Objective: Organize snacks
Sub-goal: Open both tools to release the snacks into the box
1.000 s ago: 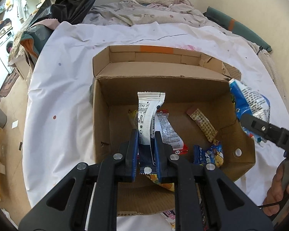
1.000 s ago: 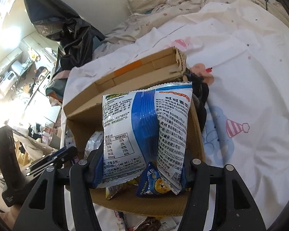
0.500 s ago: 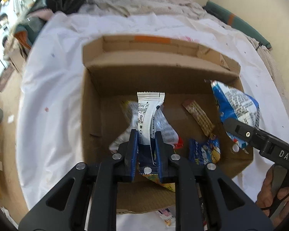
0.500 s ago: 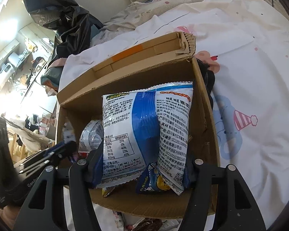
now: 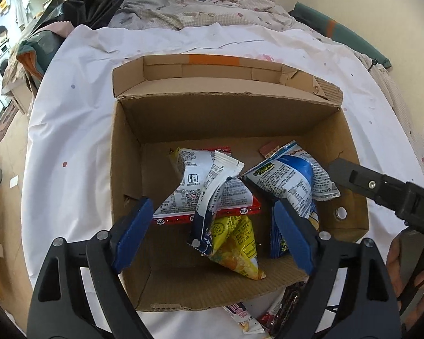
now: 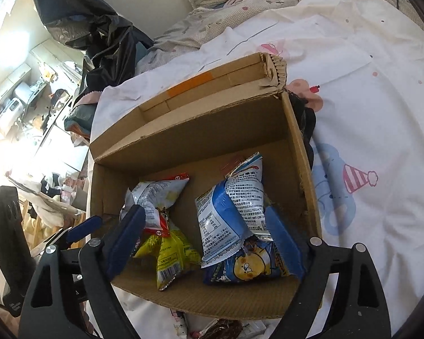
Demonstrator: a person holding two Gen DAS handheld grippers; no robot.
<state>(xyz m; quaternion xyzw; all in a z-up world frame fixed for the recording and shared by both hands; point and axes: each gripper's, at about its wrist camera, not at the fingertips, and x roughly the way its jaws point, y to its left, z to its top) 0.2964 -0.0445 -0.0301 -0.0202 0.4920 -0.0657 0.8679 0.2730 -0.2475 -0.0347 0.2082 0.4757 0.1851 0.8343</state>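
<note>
An open cardboard box (image 5: pixel 127 152) (image 6: pixel 299 152) sits on a white sheet with snacks inside. My left gripper (image 5: pixel 213 234) hangs over its near side; its jaws are opening. The narrow white and navy packet (image 5: pixel 212 195) lies loose below them, across a red-edged packet (image 5: pixel 183 195) and a yellow packet (image 5: pixel 234 245). My right gripper (image 6: pixel 205 243) is over the box's right half, its jaws opening too. The blue and white bag (image 6: pixel 234 212) (image 5: pixel 291 180) leans free between them, on a blue packet with a yellow cartoon (image 6: pixel 248 268). No pad presses on anything.
More snack packets (image 5: pixel 240 316) lie on the sheet (image 6: pixel 367 130) in front of the box. A dark item (image 6: pixel 305 118) sits against the box's right wall. A black plastic bag (image 6: pixel 99 36) and crumpled bedding (image 5: pixel 212 8) lie beyond. A hand (image 5: pixel 395 257) holds the right gripper.
Both grippers have opened wide. The narrow packet left the left jaws and the blue and white bag left the right jaws; both now lie in the box.
</note>
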